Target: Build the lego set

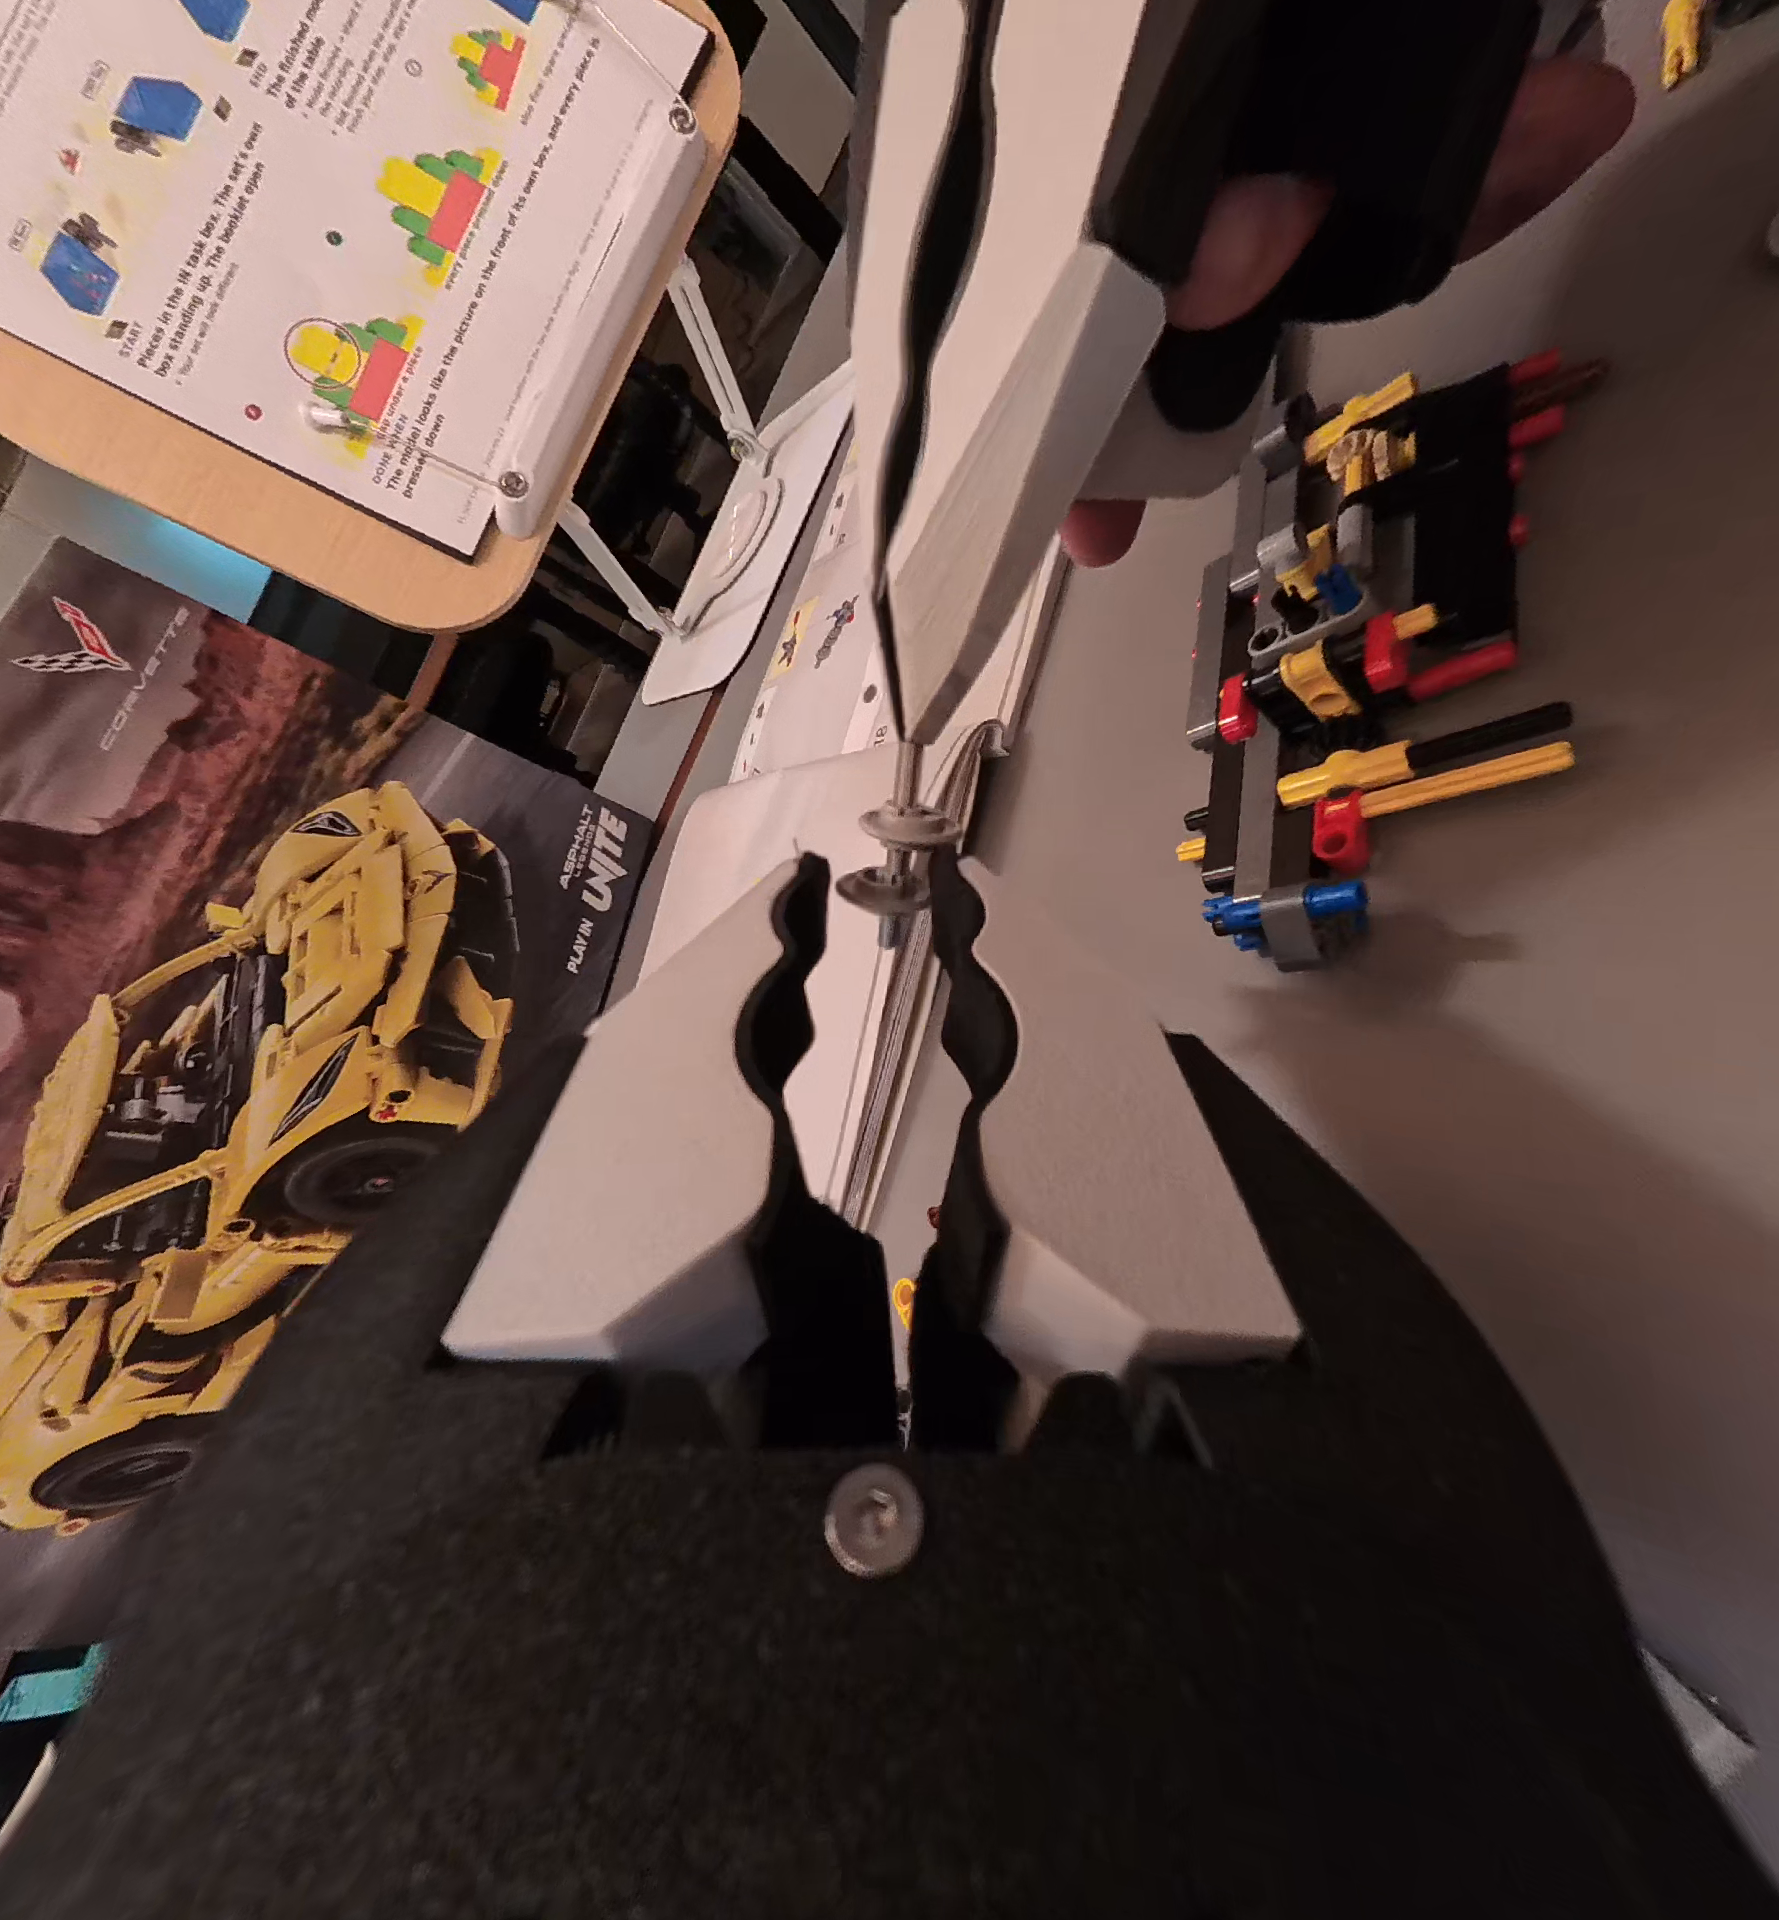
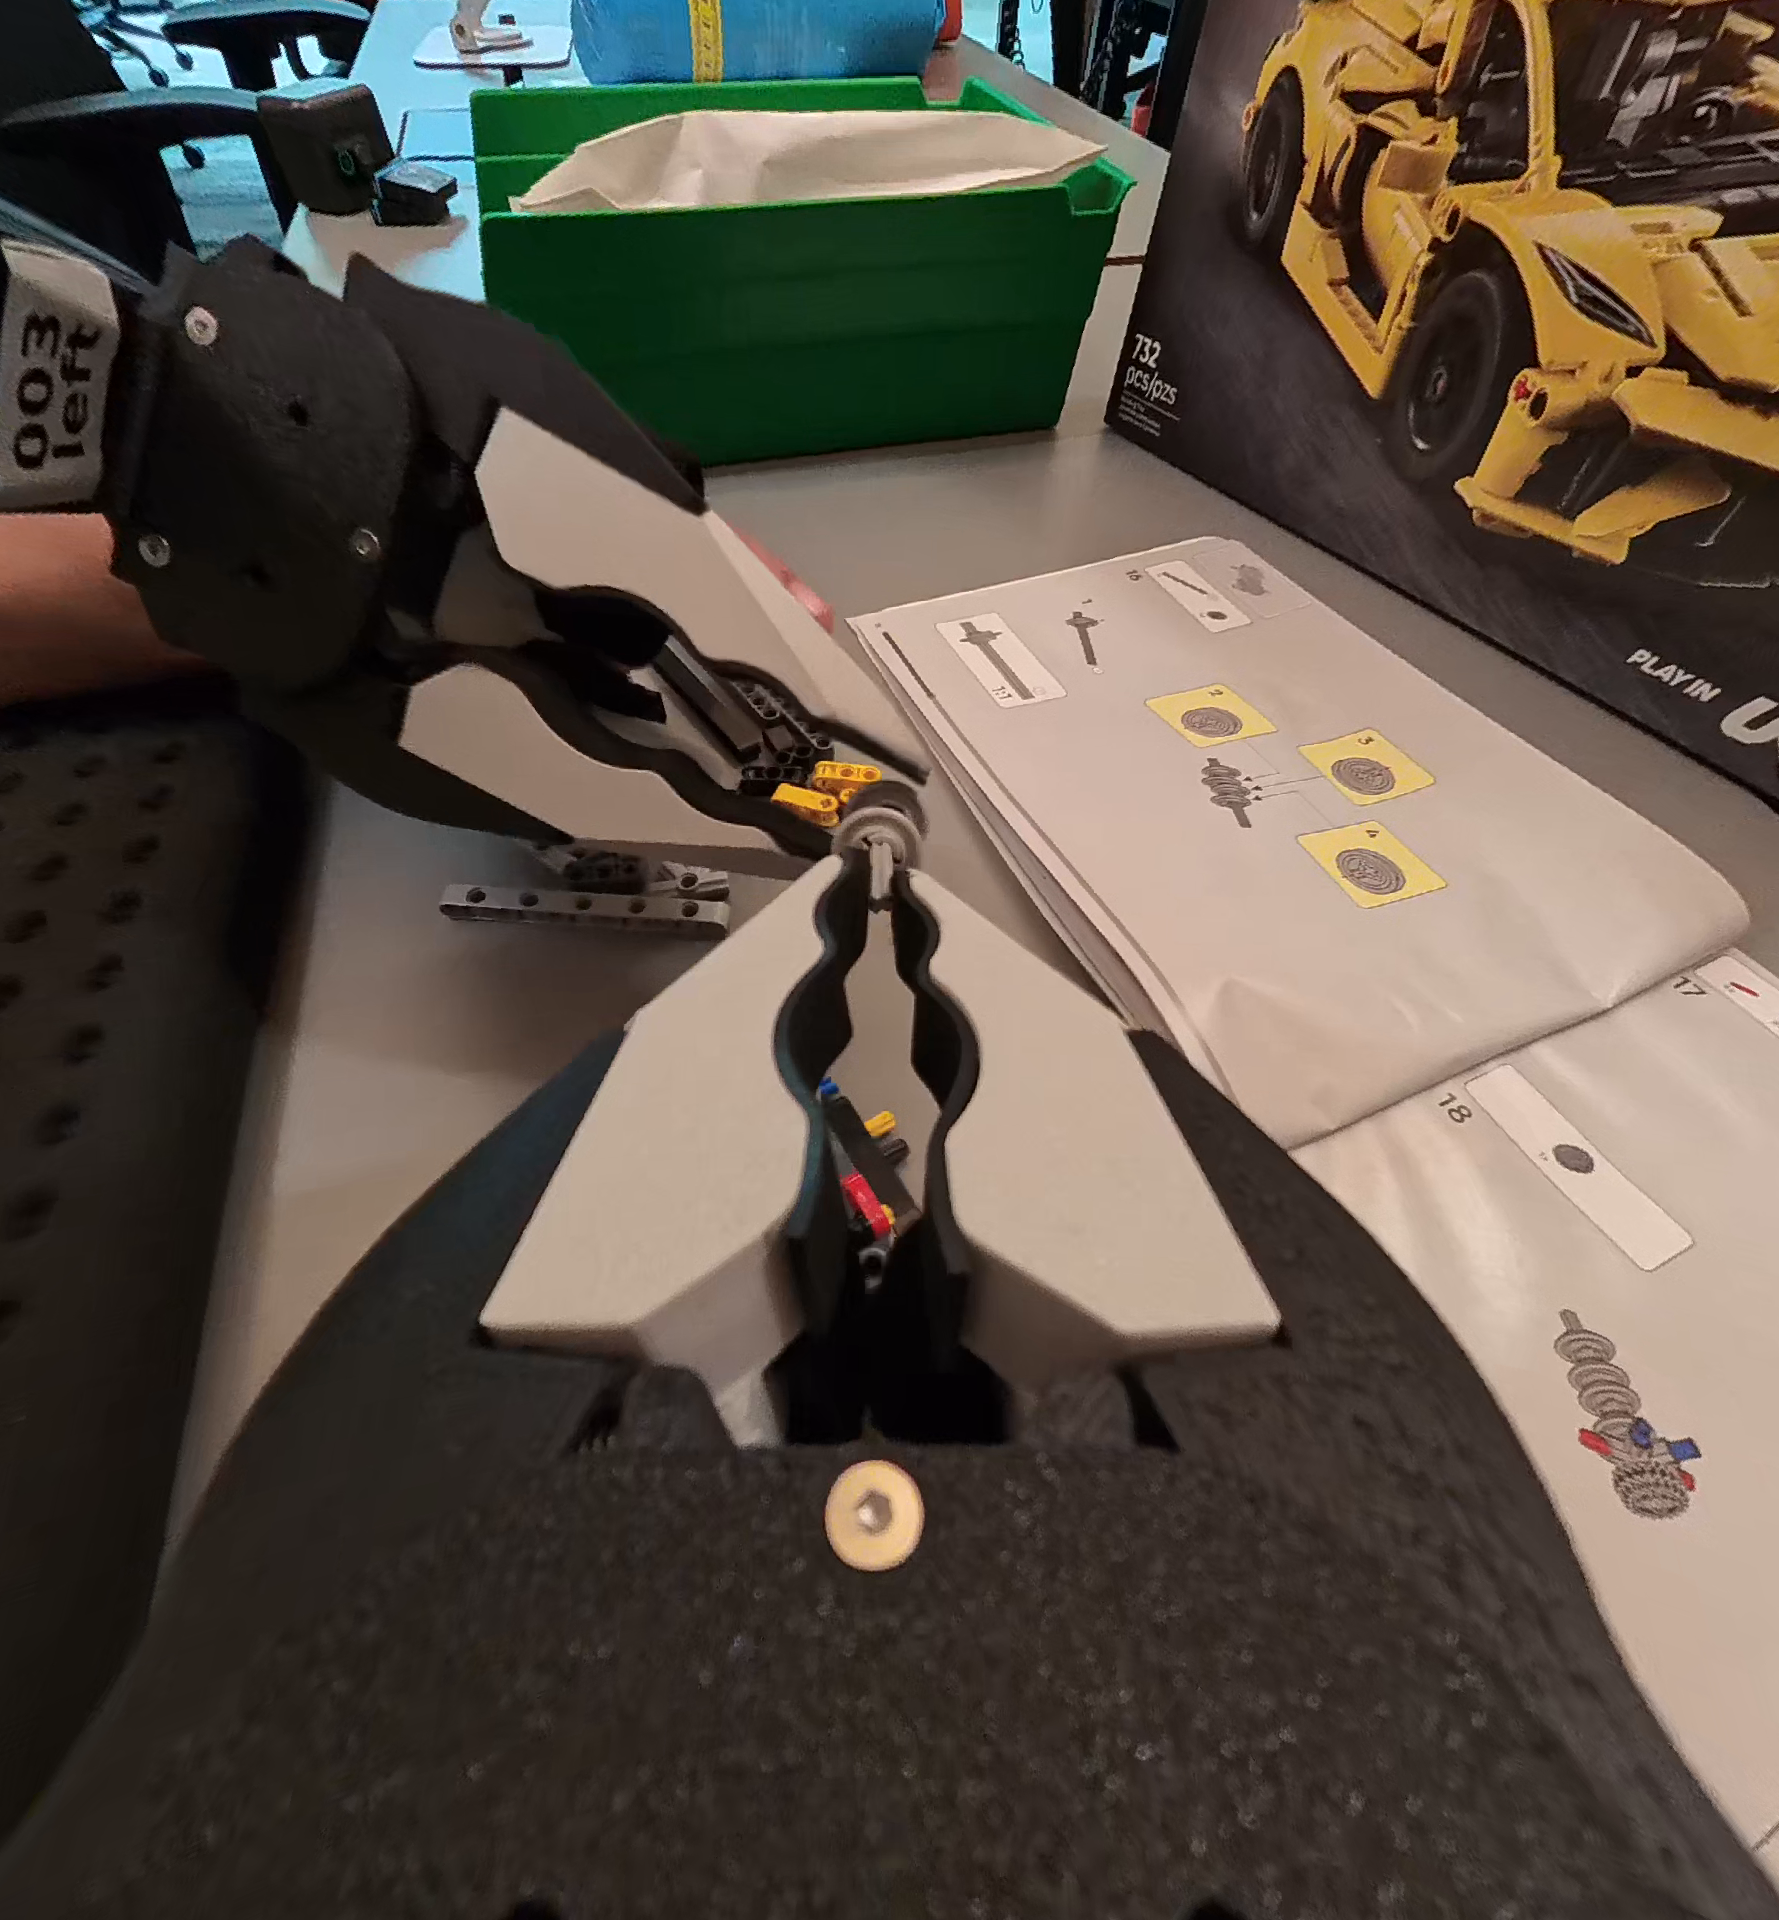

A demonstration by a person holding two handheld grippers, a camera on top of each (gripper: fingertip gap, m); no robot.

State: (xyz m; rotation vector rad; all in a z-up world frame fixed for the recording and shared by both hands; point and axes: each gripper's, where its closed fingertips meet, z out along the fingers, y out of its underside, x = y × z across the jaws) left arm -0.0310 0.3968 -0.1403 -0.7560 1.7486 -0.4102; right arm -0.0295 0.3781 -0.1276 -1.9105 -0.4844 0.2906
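A thin grey axle [image 1: 906,764] carries two grey discs [image 1: 903,828] and is held in the air between both grippers. In the left wrist view my left gripper [image 1: 883,868] closes around the discs, its fingertips touching their rims. My right gripper [image 1: 900,717] comes down from above, shut on the axle's far end. In the right wrist view my right gripper [image 2: 874,873] pinches the axle [image 2: 880,883], and the left gripper [image 2: 869,810] reaches in from the left around the discs [image 2: 880,821]. The partial black, grey, yellow and red build [image 1: 1363,665] lies on the table to the right.
An open instruction booklet [image 2: 1280,831] lies under the grippers. The set's box [image 2: 1487,312] stands behind it, a green bin [image 2: 791,312] farther back. Loose beams [image 2: 584,904] and yellow pieces [image 2: 823,779] lie left, beside a black perforated mat [image 2: 54,1039]. A sheet on a stand [image 1: 293,208] stands nearby. Both grippers' tips are close together, under 4 cm apart.
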